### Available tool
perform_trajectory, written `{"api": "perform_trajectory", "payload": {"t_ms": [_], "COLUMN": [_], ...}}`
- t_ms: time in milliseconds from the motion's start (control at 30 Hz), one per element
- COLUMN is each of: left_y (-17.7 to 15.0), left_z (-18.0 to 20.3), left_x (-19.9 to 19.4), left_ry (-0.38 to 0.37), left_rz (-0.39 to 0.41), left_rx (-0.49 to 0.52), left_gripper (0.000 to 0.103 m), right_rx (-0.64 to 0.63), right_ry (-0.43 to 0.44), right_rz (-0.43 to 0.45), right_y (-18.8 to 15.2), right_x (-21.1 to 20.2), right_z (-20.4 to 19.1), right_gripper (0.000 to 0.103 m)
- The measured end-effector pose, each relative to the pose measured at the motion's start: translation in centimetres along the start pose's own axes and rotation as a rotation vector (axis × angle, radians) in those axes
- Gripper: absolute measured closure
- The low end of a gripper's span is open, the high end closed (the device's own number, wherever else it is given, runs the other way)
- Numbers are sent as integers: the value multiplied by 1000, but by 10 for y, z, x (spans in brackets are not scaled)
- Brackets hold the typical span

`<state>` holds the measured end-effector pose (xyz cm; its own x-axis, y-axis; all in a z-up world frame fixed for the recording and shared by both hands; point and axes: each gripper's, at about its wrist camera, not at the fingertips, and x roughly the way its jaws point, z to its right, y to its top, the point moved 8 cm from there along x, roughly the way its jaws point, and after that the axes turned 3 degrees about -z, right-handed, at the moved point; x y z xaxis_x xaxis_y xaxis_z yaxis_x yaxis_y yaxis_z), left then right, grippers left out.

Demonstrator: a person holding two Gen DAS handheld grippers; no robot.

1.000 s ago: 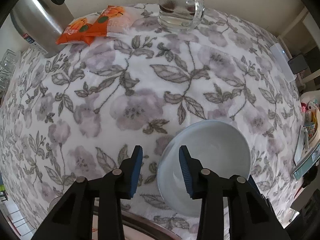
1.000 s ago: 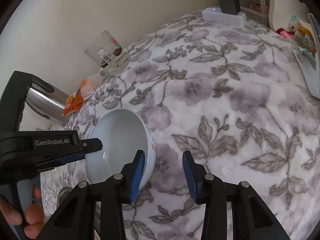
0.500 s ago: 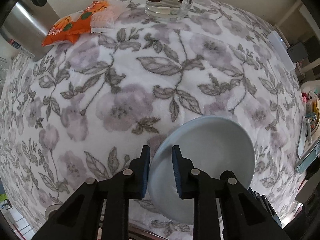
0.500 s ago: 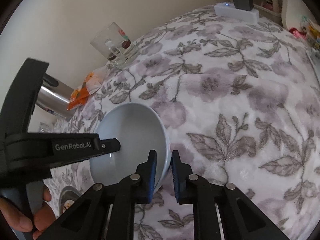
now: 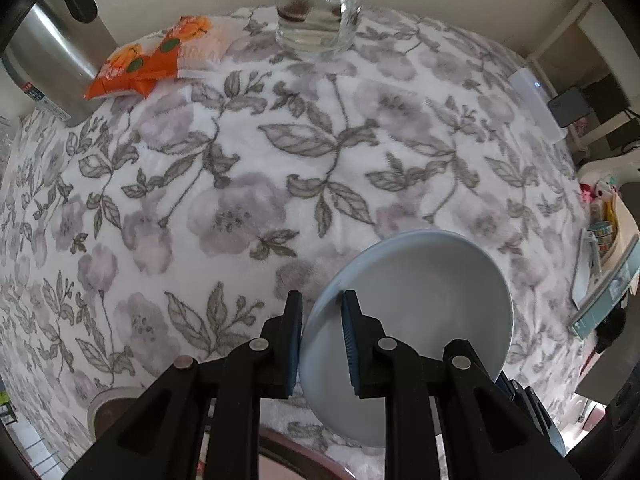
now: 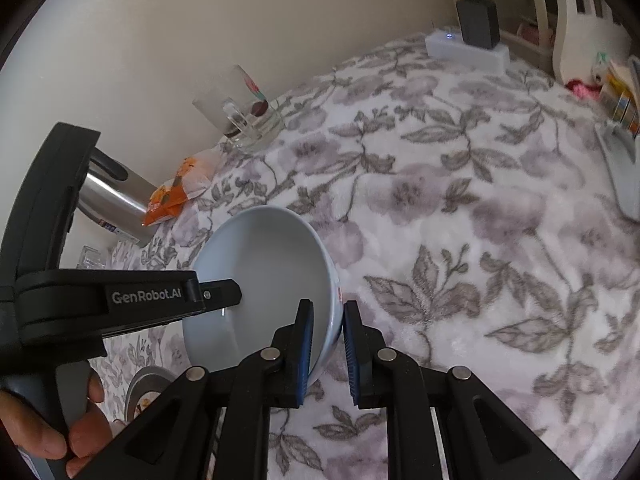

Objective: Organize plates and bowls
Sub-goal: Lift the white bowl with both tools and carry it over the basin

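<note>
Two handheld grippers clamp opposite sides of a pale blue bowl (image 5: 420, 312) over a table draped in a floral cloth (image 5: 280, 168).

The left gripper (image 5: 320, 340), pointing straight down, has its blue pads pressed on either side of the bowl's rim, jaws having just closed onto it; the right gripper (image 6: 326, 350), angled down, pinches the rim on the other side in the same way, one pad inside the bowl and one outside. The bowl sits tilted near the table's front edge, between the two tools. A hand (image 6: 76, 436) holding the left tool's grip shows in the right wrist view. Along the far edge by the wall stand a glass mug (image 5: 320, 12), orange snack packets (image 5: 152, 60) and a steel kettle (image 5: 52, 52); a white power strip (image 6: 466, 50) lies at the far right corner.
</note>
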<state>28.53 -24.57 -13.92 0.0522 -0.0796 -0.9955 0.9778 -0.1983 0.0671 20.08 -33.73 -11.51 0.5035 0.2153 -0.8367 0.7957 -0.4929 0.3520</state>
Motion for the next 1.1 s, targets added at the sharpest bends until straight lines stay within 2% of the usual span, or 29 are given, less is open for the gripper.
{"api": "perform_trajectory", "payload": {"t_ms": [233,567,800,1100], "left_y": [-8,-31,-45,-69], "left_z": [-1,-11,-26,-48], "left_x": [-30,-78,-96,-117], "left_ry": [-29,-93,-111,-167], "left_rz": [47,159,218,287], "left_rx": [6,-3,-30,-80], "left_gripper": [82,82,82,82], "right_rx": [-36,-84,-114,-184], "right_ry": [-2,15,54,63], "right_rz": [41,66,54,71], "right_y": [0,-11,-25,-39], "right_x": [-27,-59,-65,-82], "right_z": [-12,-32,-47,-71], "right_gripper": [87,87,87,87]}}
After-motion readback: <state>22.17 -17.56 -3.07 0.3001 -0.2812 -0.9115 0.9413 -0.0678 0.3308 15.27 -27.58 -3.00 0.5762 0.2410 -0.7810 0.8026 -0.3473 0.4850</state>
